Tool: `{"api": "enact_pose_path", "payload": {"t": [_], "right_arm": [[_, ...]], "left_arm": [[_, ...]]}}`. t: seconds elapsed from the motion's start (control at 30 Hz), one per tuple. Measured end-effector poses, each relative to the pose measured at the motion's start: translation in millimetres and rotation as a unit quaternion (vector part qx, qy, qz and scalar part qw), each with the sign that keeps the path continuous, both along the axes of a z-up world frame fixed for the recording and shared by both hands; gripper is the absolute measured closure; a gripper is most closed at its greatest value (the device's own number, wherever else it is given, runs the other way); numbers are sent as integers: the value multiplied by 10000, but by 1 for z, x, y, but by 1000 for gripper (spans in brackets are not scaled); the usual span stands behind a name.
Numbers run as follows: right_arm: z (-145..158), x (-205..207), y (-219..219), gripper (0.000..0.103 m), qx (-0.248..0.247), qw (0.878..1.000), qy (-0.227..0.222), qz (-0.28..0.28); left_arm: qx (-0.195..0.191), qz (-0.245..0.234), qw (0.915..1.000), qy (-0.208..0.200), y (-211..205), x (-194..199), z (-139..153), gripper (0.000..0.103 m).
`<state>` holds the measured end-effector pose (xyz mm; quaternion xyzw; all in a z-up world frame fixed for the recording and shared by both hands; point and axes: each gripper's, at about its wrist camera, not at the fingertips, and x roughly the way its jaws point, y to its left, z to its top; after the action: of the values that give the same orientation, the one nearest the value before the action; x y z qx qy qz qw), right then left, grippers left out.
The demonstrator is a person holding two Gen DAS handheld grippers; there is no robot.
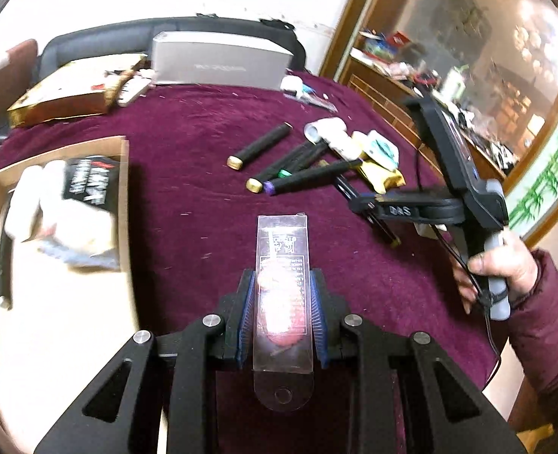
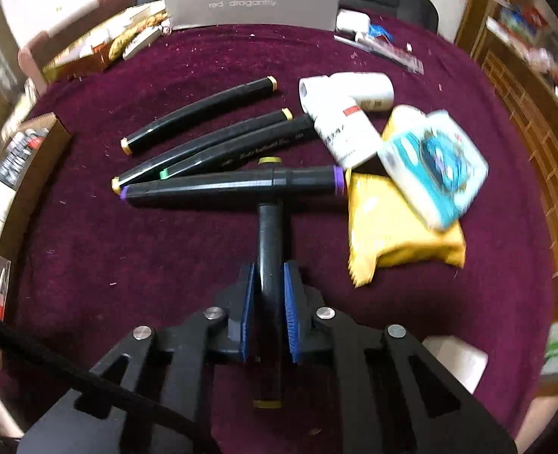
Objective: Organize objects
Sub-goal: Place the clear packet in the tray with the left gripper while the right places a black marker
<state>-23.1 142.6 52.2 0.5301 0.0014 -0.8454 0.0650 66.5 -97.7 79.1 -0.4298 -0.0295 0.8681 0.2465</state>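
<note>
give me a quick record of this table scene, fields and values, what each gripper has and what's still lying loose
surface: dark red cloth
left gripper: shut on a clear plastic packet
right gripper: shut on a black marker with gold ends
loose markers: purple-capped marker, three more black ones behind it
other loose items: white bottles, yellow pouch, blue and white packet
container: cardboard box at the left, already holding items
back edge: grey box
</note>
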Motion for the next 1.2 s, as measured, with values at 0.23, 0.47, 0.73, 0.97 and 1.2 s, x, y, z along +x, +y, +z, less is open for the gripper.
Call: {"api": "enact_pose_path", "payload": {"t": [0.23, 0.47, 0.73, 0.97, 1.2], "right_arm": [[5, 36, 14, 91, -1198, 9925, -56, -240], [-5, 63, 17, 90, -3177, 9462, -586, -197], [6, 72, -33, 90, -4250, 9014, -812, 178], [32, 49, -109, 90, -4108, 9060, -765, 674], [25, 28, -187, 90, -3679, 9186, -1004, 1036]], "left_arm": [[224, 474, 9985, 163, -53, 17, 12, 80], [468, 938, 9943, 199, -101, 35, 13, 80], [407, 1432, 9887, 148, -145, 42, 10, 80], [123, 1599, 9870, -63, -164, 20, -3, 80], [-164, 1611, 9864, -296, -171, -19, -18, 80]]}}
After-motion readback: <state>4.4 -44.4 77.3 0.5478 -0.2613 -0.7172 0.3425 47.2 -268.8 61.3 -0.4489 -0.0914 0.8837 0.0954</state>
